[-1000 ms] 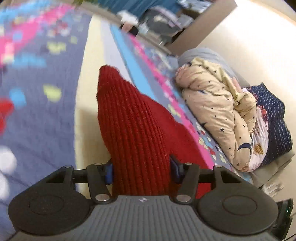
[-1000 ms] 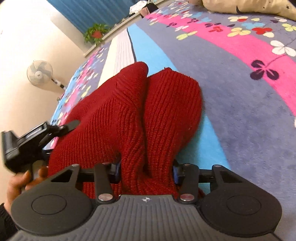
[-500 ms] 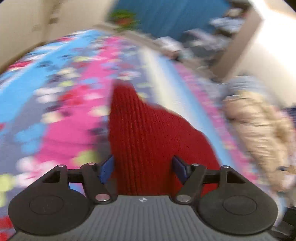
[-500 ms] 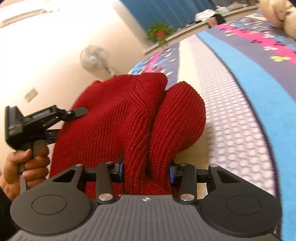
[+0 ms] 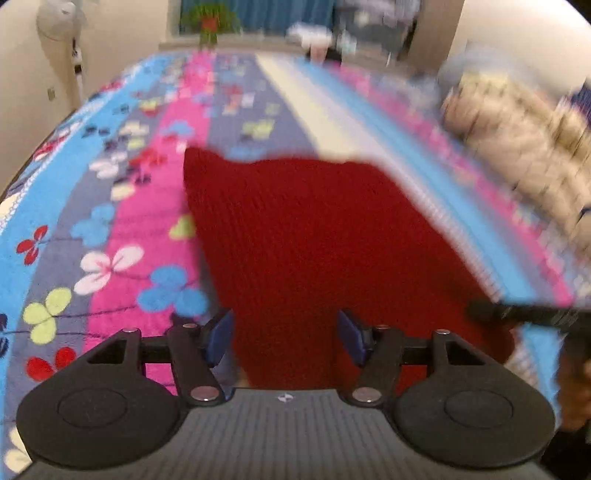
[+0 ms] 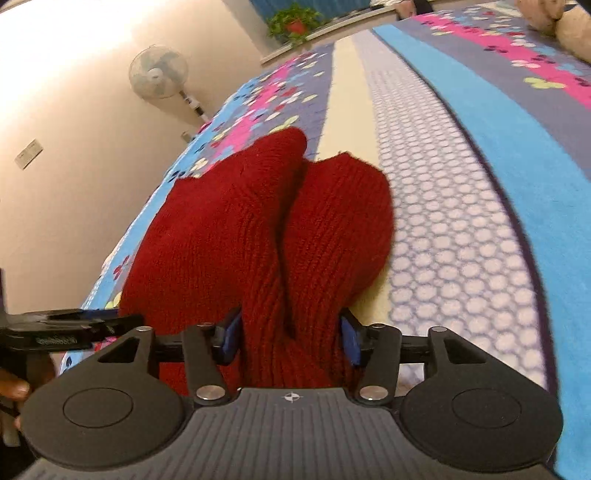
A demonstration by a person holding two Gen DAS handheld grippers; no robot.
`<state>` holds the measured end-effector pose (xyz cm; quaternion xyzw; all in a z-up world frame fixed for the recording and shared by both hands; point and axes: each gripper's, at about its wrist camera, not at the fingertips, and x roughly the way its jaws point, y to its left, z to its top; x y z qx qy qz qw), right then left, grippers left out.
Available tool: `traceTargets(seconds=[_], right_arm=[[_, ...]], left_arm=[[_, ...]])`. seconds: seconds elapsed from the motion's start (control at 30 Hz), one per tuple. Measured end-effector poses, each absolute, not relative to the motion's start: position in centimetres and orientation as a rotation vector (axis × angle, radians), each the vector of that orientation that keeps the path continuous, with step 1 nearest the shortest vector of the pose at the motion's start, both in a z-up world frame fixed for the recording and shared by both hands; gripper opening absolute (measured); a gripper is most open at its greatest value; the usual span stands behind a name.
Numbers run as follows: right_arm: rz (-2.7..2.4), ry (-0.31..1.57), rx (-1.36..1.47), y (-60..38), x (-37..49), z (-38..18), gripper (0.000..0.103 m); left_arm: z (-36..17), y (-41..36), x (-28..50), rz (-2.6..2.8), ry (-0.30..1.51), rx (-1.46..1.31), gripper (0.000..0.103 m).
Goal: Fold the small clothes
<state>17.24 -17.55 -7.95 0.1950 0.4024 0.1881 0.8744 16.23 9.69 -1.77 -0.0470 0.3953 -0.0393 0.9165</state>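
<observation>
Nearest the left wrist camera, the left gripper (image 5: 282,334) is seen with its blue pads set apart and the red knitted garment (image 5: 314,236) lying between them; a gap shows beside the left pad, so no firm pinch can be read, and its jaws are closing slightly. Just right of the garment's near edge, the tip of the right gripper (image 5: 517,314) is seen, blurred. Beyond the jaws the garment is spread flat on the flowered blanket (image 5: 122,229), which covers the bed.

From the right wrist view, the right gripper (image 6: 290,338) is seen with its jaws opening, bunched folds of the garment (image 6: 266,229) filling the space between the pads. To the left of the garment's near edge the left gripper (image 6: 74,328) is seen, held in a hand (image 6: 14,387). Past the garment a standing fan (image 6: 159,75) is seen against the wall, and further still a potted plant (image 6: 295,20). Right of the garment, a beige quilt (image 5: 517,147) is seen, blurred
</observation>
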Motion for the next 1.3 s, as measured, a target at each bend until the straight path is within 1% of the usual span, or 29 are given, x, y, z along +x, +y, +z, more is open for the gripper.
traceTargets(seconds=[0.03,0.07,0.1,0.13,0.17,0.2,0.27,0.33,0.37,0.4,0.47,0.5,0.53,0.6,0.67,0.77,0.87,1.0,1.13,1.3], right_arm=[[0.393,0.837,0.399,-17.7,16.9,-7.8,0.059],[0.396,0.841,0.39,-17.9,16.5,-7.7,0.06],[0.394,0.855,0.372,-17.9,16.2,-7.7,0.06],[0.383,0.884,0.341,-17.8,16.2,-8.1,0.06],[0.377,0.91,0.32,-17.8,16.1,-8.6,0.057],[0.383,0.932,0.327,-17.9,16.1,-9.1,0.051],[0.367,0.932,0.366,-18.4,15.7,-9.2,0.051],[0.339,0.905,0.361,-18.7,14.8,-8.1,0.051],[0.319,0.882,0.34,-18.8,14.1,-7.3,0.053],[0.287,0.86,0.303,-18.9,13.3,-6.6,0.059],[0.215,0.819,0.215,-19.0,11.8,-5.3,0.063],[0.198,0.801,0.191,-19.0,11.2,-4.8,0.069],[0.186,0.778,0.175,-19.2,10.3,-4.1,0.073],[0.168,0.728,0.147,-19.2,8.4,-3.0,0.083],[0.158,0.687,0.105,-18.9,6.2,-2.1,0.089],[0.17,0.656,0.069,-18.2,3.0,-1.4,0.093],[0.192,0.63,0.074,-17.5,0.5,-0.8,0.098],[0.223,0.633,0.047,-16.1,0.3,-0.9,0.098],[0.218,0.661,0.051,-15.0,1.4,-1.6,0.098],[0.251,0.651,0.035,-13.9,1.3,-1.6,0.098]], left_arm=[[-2.0,9.5,15.6,-0.089,0.82,-0.113,0.068],[-2.7,9.3,15.6,-0.085,0.865,-0.11,0.068],[-4.3,8.7,15.8,-0.062,0.964,-0.07,0.069],[-5.6,8.4,15.8,-0.053,1.021,-0.038,0.071],[-5.8,8.4,15.8,-0.041,1.028,-0.031,0.076],[-5.2,8.3,15.5,-0.029,1.008,-0.036,0.077],[-3.6,8.1,14.0,0.011,0.929,-0.049,0.078],[-2.4,7.5,12.1,0.067,0.856,-0.04,0.085],[-1.8,6.9,10.8,0.089,0.82,-0.023,0.088],[-1.3,6.5,10.1,0.101,0.791,-0.008,0.092],[-0.3,5.0,8.5,0.11,0.725,0.035,0.098],[0.2,4.1,7.4,0.114,0.687,0.061,0.102],[0.6,3.3,6.4,0.122,0.65,0.082,0.102],[1.3,1.9,4.7,0.149,0.583,0.112,0.102],[1.5,0.6,2.9,0.18,0.546,0.108,0.102],[1.5,-0.2,0.4,0.246,0.544,0.051,0.102],[1.0,-0.5,-1.1,0.283,0.593,-0.066,0.102],[0.3,-0.6,0.1,0.276,0.654,-0.078,0.102],[-0.3,-0.1,1.0,0.279,0.671,-0.092,0.102],[-0.7,0.0,1.0,0.267,0.67,-0.08,0.102]])
